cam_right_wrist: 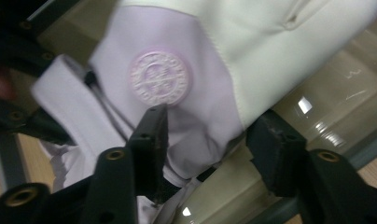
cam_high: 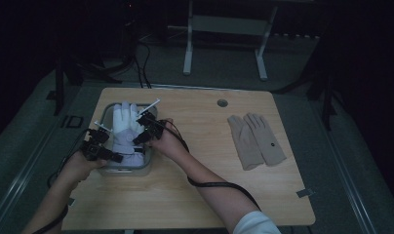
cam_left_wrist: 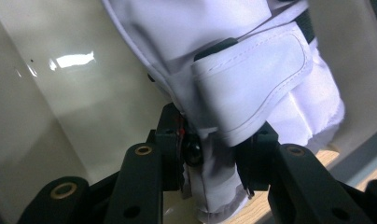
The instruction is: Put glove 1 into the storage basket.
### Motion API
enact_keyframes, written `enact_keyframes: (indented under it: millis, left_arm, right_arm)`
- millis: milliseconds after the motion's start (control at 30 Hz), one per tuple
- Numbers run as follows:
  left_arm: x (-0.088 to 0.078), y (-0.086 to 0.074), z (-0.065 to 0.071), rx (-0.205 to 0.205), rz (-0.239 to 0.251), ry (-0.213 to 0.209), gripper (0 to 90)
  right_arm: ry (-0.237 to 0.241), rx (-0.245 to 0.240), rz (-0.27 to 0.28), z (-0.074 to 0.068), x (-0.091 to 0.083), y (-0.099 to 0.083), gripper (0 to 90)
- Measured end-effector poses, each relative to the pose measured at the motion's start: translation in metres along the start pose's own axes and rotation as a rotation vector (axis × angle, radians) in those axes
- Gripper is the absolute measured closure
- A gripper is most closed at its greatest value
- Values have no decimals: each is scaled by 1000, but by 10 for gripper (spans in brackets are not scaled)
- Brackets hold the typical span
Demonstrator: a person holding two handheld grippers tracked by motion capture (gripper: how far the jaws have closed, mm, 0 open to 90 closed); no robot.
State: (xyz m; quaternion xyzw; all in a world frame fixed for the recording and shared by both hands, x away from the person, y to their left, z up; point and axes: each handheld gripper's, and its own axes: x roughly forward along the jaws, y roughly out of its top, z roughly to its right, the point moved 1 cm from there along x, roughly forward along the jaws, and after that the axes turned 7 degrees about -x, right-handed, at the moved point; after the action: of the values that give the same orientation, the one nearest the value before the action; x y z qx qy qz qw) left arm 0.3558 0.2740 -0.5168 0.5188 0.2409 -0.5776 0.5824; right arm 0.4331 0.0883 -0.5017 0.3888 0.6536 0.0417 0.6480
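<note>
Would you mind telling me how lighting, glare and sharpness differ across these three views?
High view: dim, surroundings nearly black, white glove brightest. Left gripper view: bright and sharp, glare patch on the tray wall. Right gripper view: soft blur on the glove's round emblem, small glints on the tray.

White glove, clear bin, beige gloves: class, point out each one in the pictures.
White glove [cam_high: 123, 127], high view: its palm.
Clear bin [cam_high: 105, 113], high view: far left rim.
Beige gloves [cam_high: 256, 141], high view: palm area of the pair.

L tool [cam_high: 112, 157] jaws clamped, R tool [cam_high: 140, 138] jaws apart; both forearms angled inward.
</note>
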Motion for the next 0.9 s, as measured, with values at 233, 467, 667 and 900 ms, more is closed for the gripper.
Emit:
enact_keyframes:
  millis: [233, 467, 667, 900]
  left_arm:
    - [0, 0, 2, -19, 34, 9, 555]
    - [-15, -3, 5, -33, 131, 57, 452]
    - [-30, -4, 17, -18, 204, 99, 457]
    - [-29, 0, 42, 46, 247, 57, 484]
  right_arm:
    - [24, -50, 81, 2, -22, 1, 241]
    - [16, -71, 170, 8, -48, -1, 154]
    - [-2, -65, 183, 17, -59, -12, 158]
    - [-17, -83, 168, 25, -67, -25, 148]
